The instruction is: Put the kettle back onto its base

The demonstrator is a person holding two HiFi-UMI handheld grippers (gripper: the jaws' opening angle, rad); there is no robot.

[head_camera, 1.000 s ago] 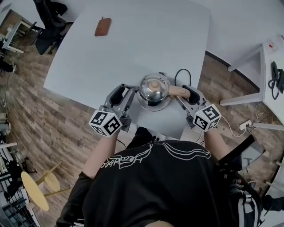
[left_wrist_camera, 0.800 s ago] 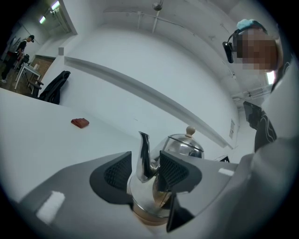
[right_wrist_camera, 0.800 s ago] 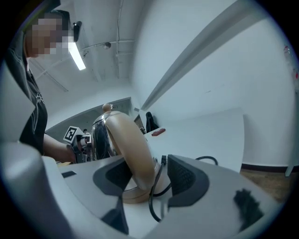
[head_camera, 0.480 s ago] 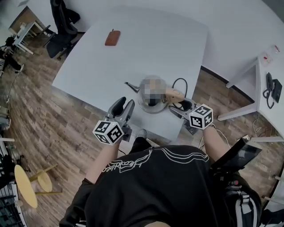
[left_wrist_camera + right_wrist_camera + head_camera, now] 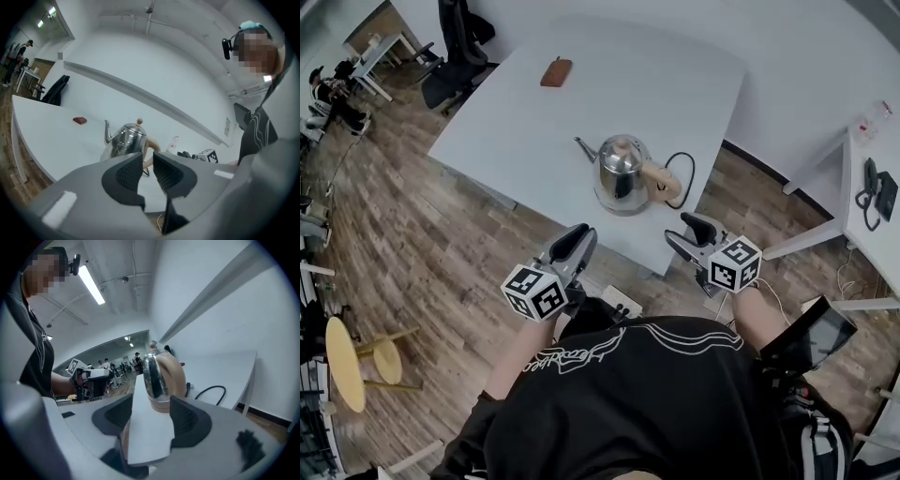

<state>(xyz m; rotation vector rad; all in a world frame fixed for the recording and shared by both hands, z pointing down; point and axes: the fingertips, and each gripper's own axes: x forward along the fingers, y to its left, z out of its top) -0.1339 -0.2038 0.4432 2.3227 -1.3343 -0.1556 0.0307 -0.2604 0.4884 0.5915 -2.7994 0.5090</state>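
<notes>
The steel kettle [image 5: 621,172] with a tan handle and knob stands upright near the front edge of the white table [image 5: 516,131], on a low round base with a black cord [image 5: 682,167] looped beside it. Both grippers hang off the table's front edge, clear of the kettle. My left gripper [image 5: 579,232] has just been closing; a narrow gap remains between its pads and nothing is in it. It faces the kettle [image 5: 125,139] from a distance. My right gripper [image 5: 684,231] has just been opening and stands wide, empty, with the kettle [image 5: 161,378] beyond its jaws.
A small brown case [image 5: 556,72] lies at the table's far side. An office chair [image 5: 455,56] stands at the far left corner. A power strip [image 5: 614,302] lies on the wood floor below me. A white desk with a phone [image 5: 874,183] is at the right.
Both grippers have drawn back from the kettle toward me, off the table edge. The right jaws have left the handle. The left jaws are narrower. The kettle stays where it stood.
</notes>
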